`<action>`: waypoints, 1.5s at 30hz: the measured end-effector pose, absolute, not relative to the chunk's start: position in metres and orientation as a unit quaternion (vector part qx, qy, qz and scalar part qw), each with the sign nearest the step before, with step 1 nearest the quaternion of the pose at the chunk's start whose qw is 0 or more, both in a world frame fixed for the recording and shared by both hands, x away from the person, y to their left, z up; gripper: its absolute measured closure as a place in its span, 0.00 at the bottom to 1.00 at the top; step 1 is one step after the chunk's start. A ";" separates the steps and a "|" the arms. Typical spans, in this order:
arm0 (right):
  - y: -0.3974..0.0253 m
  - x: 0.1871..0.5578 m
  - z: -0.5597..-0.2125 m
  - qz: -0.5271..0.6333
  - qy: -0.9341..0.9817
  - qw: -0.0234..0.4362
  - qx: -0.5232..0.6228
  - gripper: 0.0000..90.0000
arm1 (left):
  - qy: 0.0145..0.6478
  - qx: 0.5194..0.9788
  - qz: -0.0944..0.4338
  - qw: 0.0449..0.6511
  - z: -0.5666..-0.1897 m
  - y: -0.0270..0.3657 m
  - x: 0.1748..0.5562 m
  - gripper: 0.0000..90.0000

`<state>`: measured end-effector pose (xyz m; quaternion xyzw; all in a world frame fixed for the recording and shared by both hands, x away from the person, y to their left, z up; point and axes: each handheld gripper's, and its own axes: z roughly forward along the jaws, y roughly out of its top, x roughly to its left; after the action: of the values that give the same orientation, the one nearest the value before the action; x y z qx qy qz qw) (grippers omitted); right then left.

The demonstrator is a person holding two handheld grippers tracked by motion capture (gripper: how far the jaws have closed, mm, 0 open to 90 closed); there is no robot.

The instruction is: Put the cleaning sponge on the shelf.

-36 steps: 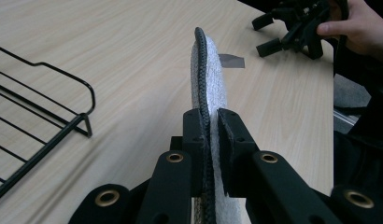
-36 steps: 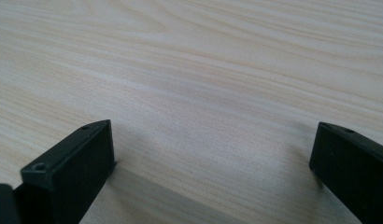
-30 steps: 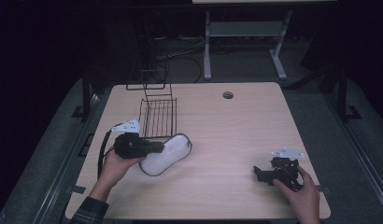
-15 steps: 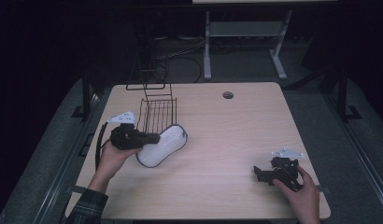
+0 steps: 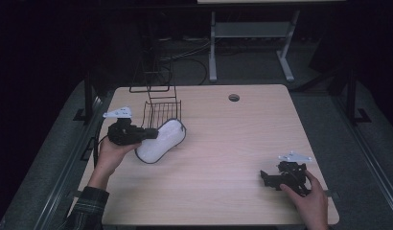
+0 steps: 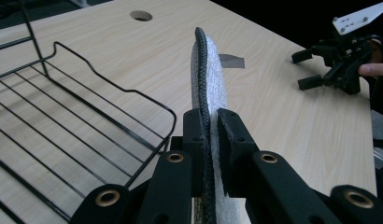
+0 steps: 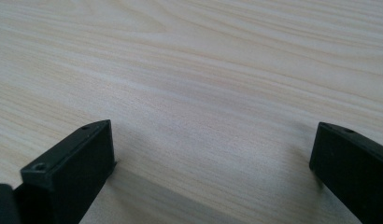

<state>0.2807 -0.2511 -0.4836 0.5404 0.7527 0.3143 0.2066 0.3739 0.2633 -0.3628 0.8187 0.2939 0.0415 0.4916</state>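
At the left of the high view, the left tongs (image 5: 149, 134) are clamped tight on the black-bound edge of a white, peanut-shaped fabric insole (image 5: 161, 140), holding it on edge and lifted off the pale wooden worktop (image 5: 223, 143). Gripping the thin rim keeps the flat piece steerable, probably toward the black wire rack (image 5: 161, 111) just above it in the frame. The right tongs (image 5: 267, 178) rest wide open and empty at the lower right, apparently kept clear of the work.

One insole (image 5: 160, 141), one wire rack (image 5: 162, 110) and one table (image 5: 233, 143) are counted; two grippers are seen, left (image 5: 149, 134) and right (image 5: 265, 178).
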 end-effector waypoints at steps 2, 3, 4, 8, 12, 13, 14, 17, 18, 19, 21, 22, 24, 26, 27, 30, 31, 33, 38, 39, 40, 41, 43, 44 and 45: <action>-0.251 0.281 -0.484 0.314 0.753 0.207 0.540 0.00 | 0.295 0.818 0.043 0.491 -0.362 0.265 0.376 0.91; -0.251 0.281 -0.484 0.314 0.753 0.207 0.540 0.00 | 0.296 0.817 0.043 0.493 -0.361 0.266 0.377 0.91; -0.251 0.281 -0.484 0.314 0.753 0.207 0.540 0.00 | 0.298 0.816 0.043 0.494 -0.361 0.267 0.378 0.91; -0.251 0.281 -0.484 0.314 0.753 0.207 0.540 0.00 | 0.303 0.814 0.046 0.494 -0.359 0.272 0.383 0.91; -0.251 0.281 -0.484 0.314 0.753 0.207 0.540 0.00 | 0.309 0.811 0.052 0.494 -0.357 0.276 0.388 0.91; -0.251 0.281 -0.484 0.314 0.752 0.208 0.541 0.00 | 0.309 0.811 0.054 0.494 -0.356 0.278 0.389 0.91; -0.251 0.281 -0.484 0.314 0.752 0.207 0.541 0.00 | 0.311 0.809 0.054 0.496 -0.356 0.280 0.391 0.91; -0.251 0.281 -0.484 0.314 0.753 0.207 0.541 0.00 | 0.318 0.807 0.056 0.494 -0.356 0.285 0.395 0.91; -0.251 0.281 -0.484 0.314 0.753 0.207 0.540 0.00 | 0.319 0.807 0.057 0.495 -0.356 0.287 0.395 0.91; -0.251 0.281 -0.484 0.314 0.752 0.207 0.541 0.00 | 0.323 0.806 0.058 0.494 -0.355 0.290 0.397 0.91; -0.251 0.281 -0.484 0.314 0.753 0.207 0.541 0.00 | 0.326 0.803 0.060 0.495 -0.355 0.293 0.399 0.91; -0.251 0.281 -0.484 0.314 0.752 0.207 0.541 0.00 | 0.327 0.803 0.062 0.494 -0.354 0.294 0.400 0.91; -0.251 0.281 -0.484 0.314 0.752 0.207 0.541 0.00 | 0.332 0.802 0.064 0.493 -0.353 0.298 0.403 0.91; -0.251 0.281 -0.484 0.314 0.753 0.207 0.541 0.00 | 0.337 0.799 0.066 0.493 -0.353 0.302 0.405 0.91; -0.251 0.281 -0.484 0.314 0.752 0.207 0.541 0.00 | 0.339 0.799 0.065 0.493 -0.352 0.303 0.407 0.91; -0.251 0.281 -0.484 0.314 0.752 0.207 0.541 0.00 | 0.346 0.797 0.066 0.490 -0.353 0.308 0.411 0.91; -0.251 0.281 -0.484 0.314 0.753 0.207 0.541 0.00 | 0.349 0.796 0.066 0.490 -0.353 0.310 0.413 0.91; -0.251 0.281 -0.484 0.314 0.752 0.207 0.541 0.00 | 0.353 0.796 0.068 0.488 -0.353 0.313 0.415 0.91; -0.251 0.281 -0.484 0.314 0.752 0.207 0.541 0.00 | 0.364 0.791 0.067 0.487 -0.353 0.320 0.422 0.91; -0.251 0.281 -0.484 0.314 0.752 0.207 0.541 0.00 | 0.365 0.791 0.069 0.487 -0.353 0.320 0.423 0.91; -0.251 0.281 -0.484 0.314 0.753 0.207 0.540 0.00 | 0.365 0.789 0.069 0.489 -0.352 0.322 0.424 0.91; -0.251 0.281 -0.484 0.314 0.753 0.207 0.540 0.00 | 0.365 0.788 0.068 0.490 -0.352 0.322 0.426 0.91; -0.251 0.281 -0.484 0.314 0.753 0.207 0.540 0.00 | 0.368 0.789 0.070 0.487 -0.351 0.323 0.429 0.91; -0.251 0.281 -0.484 0.314 0.752 0.207 0.541 0.00 | 0.368 0.789 0.069 0.487 -0.350 0.323 0.431 0.91; -0.251 0.281 -0.484 0.314 0.753 0.207 0.540 0.00 | 0.369 0.789 0.070 0.487 -0.350 0.323 0.432 0.91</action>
<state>0.2807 -0.2511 -0.4836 0.5404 0.7526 0.3140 0.2072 0.4319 0.3226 -0.3499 0.7888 0.3691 0.0697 0.4865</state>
